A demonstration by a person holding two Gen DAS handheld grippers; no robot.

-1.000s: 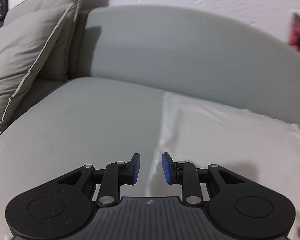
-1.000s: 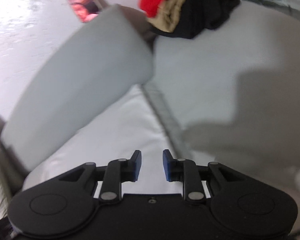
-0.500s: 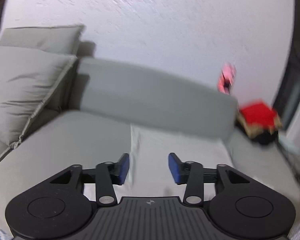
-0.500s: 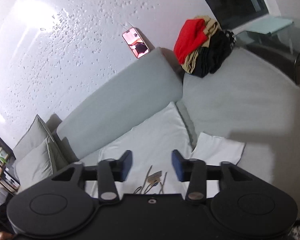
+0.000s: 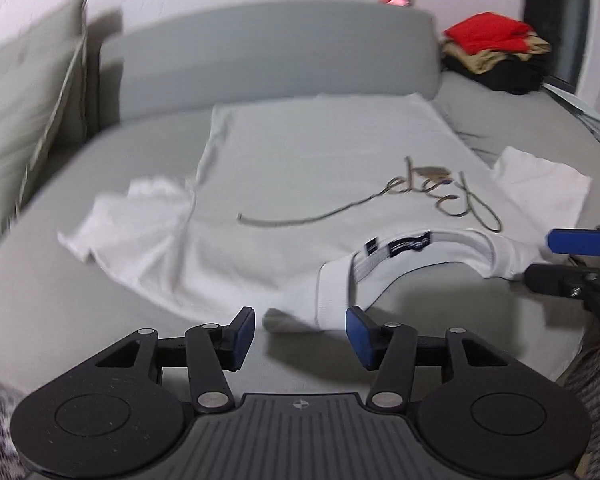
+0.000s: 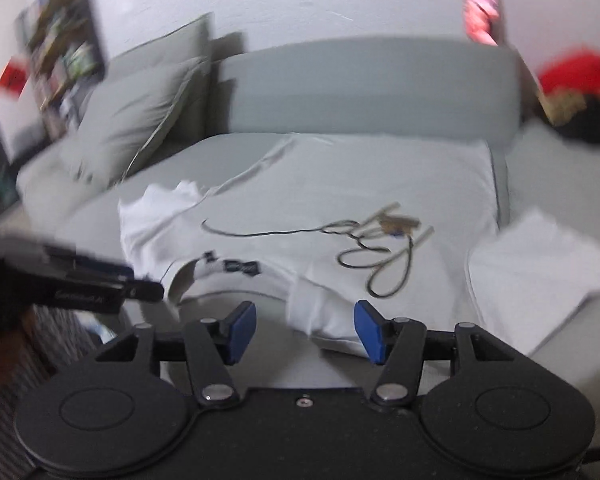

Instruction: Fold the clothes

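Left wrist view: a white cotton T-shirt (image 5: 300, 184) lies spread on the grey fabric sofa (image 5: 260, 52), collar nearest. Both the left gripper (image 5: 300, 330) and right gripper (image 6: 305, 326) hover spread wide at its shoulders, seemingly lined up for pinching.

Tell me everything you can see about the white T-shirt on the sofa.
The white T-shirt lies spread flat on the grey sofa, collar toward the camera, hem at the backrest. It looks like soft knit cotton, with dark labels inside the neckband, a thin looping script print across the chest, and both short sleeves splayed out, the left one crumpled. Both open hand-held grippers hover at the collar edge.
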